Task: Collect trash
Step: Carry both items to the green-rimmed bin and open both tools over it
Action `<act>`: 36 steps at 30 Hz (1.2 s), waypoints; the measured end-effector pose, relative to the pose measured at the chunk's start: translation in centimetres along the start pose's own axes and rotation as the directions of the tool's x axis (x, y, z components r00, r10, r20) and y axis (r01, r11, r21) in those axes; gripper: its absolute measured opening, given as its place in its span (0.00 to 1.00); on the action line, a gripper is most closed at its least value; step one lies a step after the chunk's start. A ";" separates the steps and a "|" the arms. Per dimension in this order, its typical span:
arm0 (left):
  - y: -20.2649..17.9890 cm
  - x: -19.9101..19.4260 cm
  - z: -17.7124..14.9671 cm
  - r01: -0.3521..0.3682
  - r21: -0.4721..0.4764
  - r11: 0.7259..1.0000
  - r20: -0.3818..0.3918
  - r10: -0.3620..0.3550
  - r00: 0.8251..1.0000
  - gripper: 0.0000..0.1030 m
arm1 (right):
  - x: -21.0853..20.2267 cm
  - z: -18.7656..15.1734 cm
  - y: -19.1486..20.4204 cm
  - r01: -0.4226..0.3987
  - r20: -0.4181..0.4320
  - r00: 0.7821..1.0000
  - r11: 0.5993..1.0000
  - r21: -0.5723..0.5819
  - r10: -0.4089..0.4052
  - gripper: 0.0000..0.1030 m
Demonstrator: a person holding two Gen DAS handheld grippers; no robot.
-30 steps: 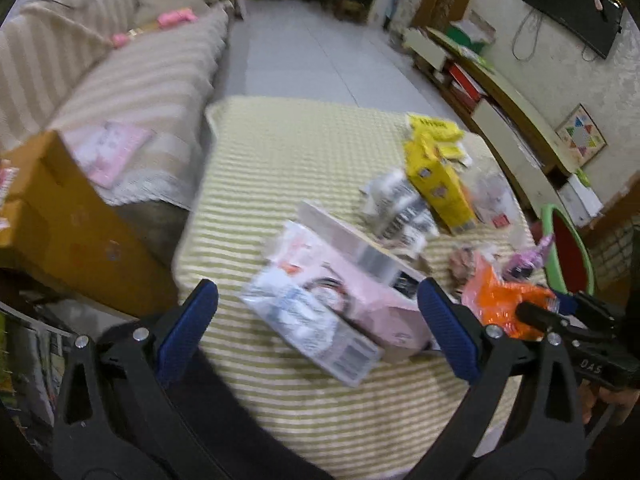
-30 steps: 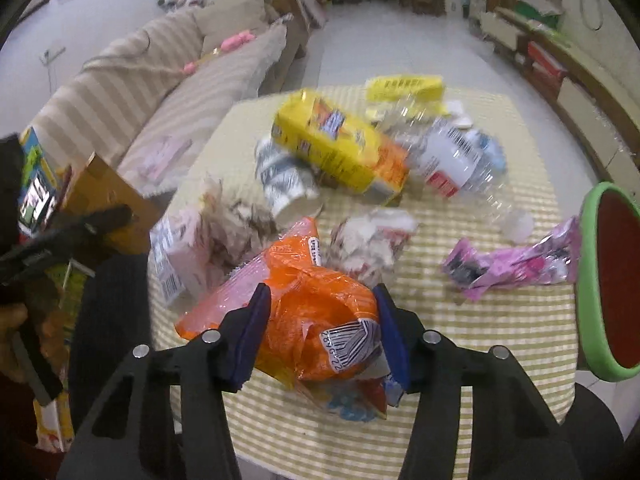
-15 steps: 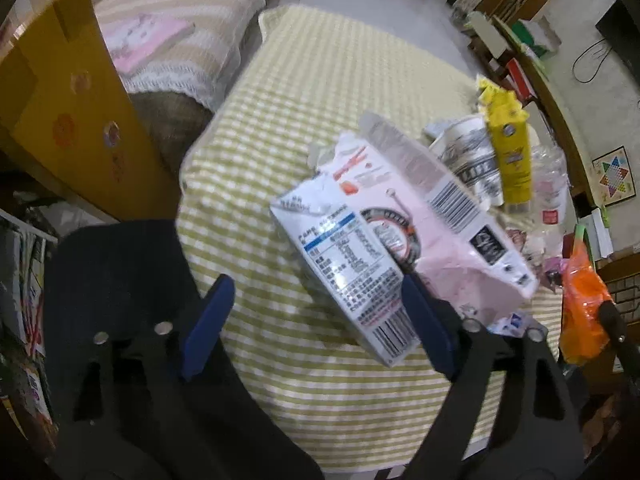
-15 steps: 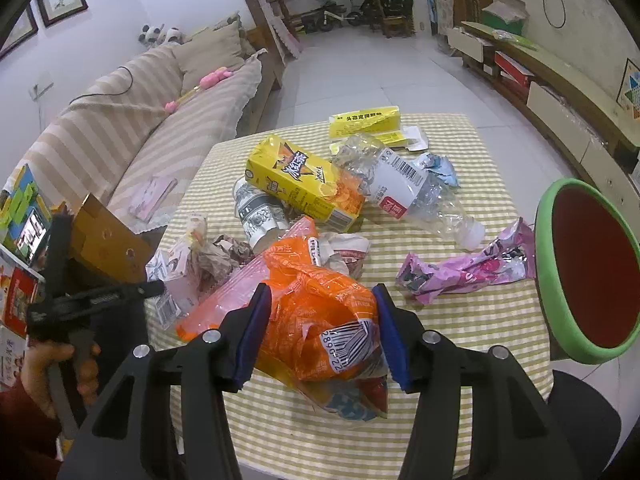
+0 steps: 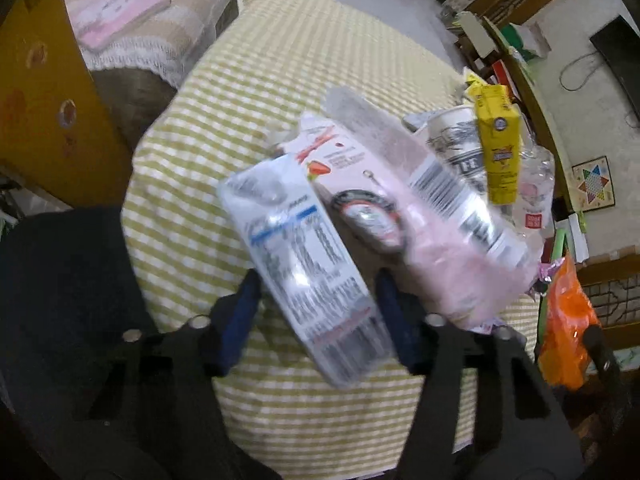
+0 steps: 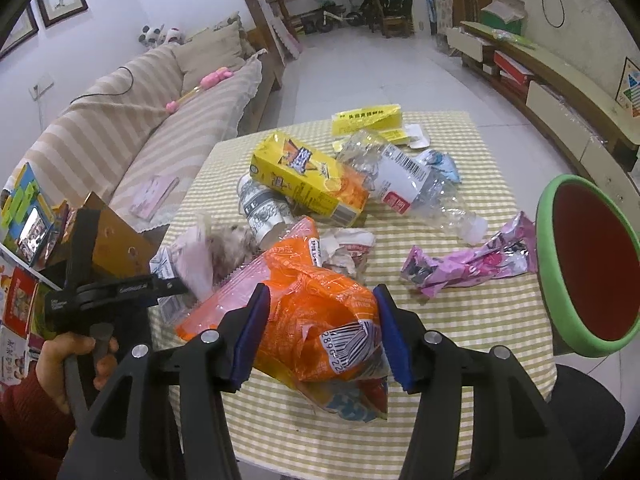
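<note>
1. The left tool [image 5: 316, 312] is closing on a crumpled pink-and-white milk carton [image 5: 360, 216]. The carton's near white end with the nutrition panel sits right between the blue pads [image 5: 240, 320], which look to be touching its sides.
2. Its long axis runs from between the pads up and away to the right over the yellow-checked worktop [image 5: 224, 120], with the torn spout end farthest from the tool.
3. The right tool [image 6: 320, 332] is clamped on a crinkly orange plastic snack bag [image 6: 308, 304], whose loose end trails away to the left.
4. The carton is motion-blurred, so its print isn't readable; there's just a strawberry picture and barcodes. The bag's lower end is cut off behind the pads.
5. Readable: "289" by the bag's barcode. The lettering on the yellow box [image 6: 308, 180] beyond the right tool is too small to read.
</note>
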State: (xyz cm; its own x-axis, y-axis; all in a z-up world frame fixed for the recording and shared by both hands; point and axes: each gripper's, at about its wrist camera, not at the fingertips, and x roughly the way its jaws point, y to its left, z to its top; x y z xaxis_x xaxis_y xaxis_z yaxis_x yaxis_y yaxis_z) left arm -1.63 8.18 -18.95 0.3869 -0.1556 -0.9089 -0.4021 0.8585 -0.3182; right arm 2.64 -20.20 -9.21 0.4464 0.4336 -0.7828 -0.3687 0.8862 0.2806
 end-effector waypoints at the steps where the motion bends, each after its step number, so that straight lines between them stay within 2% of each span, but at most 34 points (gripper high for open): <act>1: -0.1 -0.6 -0.2 -0.011 0.015 1.000 0.018 0.010 1.000 0.43 | -0.2 0.1 0.0 0.001 0.008 1.000 1.000 -0.002 -0.001 0.50; 5: -0.3 -3.6 -0.5 -0.035 0.058 0.998 0.101 0.029 0.994 0.41 | -1.2 0.7 0.1 -0.003 0.049 0.999 1.000 -0.004 0.003 0.49; 10: -2.9 -7.8 0.2 -0.069 0.158 0.985 0.239 0.030 0.971 0.40 | -2.5 1.6 -0.6 0.012 0.104 0.994 1.000 0.008 -0.013 0.49; 12: -4.9 -9.4 0.5 -0.057 0.222 0.973 0.285 -0.009 0.959 0.40 | -3.3 1.9 -1.3 0.035 0.130 0.991 0.999 0.018 -0.037 0.49; 16: -10.3 -10.7 1.0 0.014 0.349 0.937 0.301 -0.127 0.945 0.40 | -4.9 2.1 -4.5 0.112 0.177 0.976 0.991 0.073 -0.124 0.49; 20: -16.3 -9.7 1.1 0.115 0.469 0.876 0.238 -0.250 0.938 0.40 | -6.1 1.7 -9.9 0.180 0.182 0.958 0.961 0.212 -0.220 0.49; 23: -21.6 -7.5 0.9 0.189 0.548 0.814 0.165 -0.327 0.931 0.40 | -7.2 1.1 -14.0 0.239 0.188 0.933 0.918 0.317 -0.307 0.49; 26: -27.4 -4.3 0.7 0.286 0.596 0.750 0.057 -0.395 0.917 0.41 | -8.4 0.3 -18.2 0.283 0.184 0.904 0.864 0.417 -0.386 0.49; 30: -33.7 -0.5 -0.6 0.354 0.647 0.675 -0.056 -0.421 0.905 0.40 | -9.3 -1.0 -22.5 0.318 0.159 0.877 0.796 0.515 -0.453 0.49; 33: -37.7 1.8 -2.2 0.392 0.678 0.622 -0.130 -0.424 0.896 0.40 | -9.9 -1.9 -24.6 0.332 0.140 0.865 0.759 0.560 -0.482 0.49; 36: -40.4 3.8 -3.4 0.410 0.702 0.582 -0.173 -0.418 0.892 0.41 | -10.5 -2.6 -26.5 0.348 0.123 0.851 0.724 0.595 -0.510 0.50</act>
State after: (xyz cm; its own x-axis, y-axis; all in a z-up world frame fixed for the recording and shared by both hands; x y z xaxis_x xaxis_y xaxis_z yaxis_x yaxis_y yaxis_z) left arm 13.26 -28.77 -10.42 0.3693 -0.5826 -0.7240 0.5071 0.7792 -0.3683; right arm 5.57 -48.65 -9.90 0.6684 -0.0633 -0.7411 0.3740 0.8899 0.2613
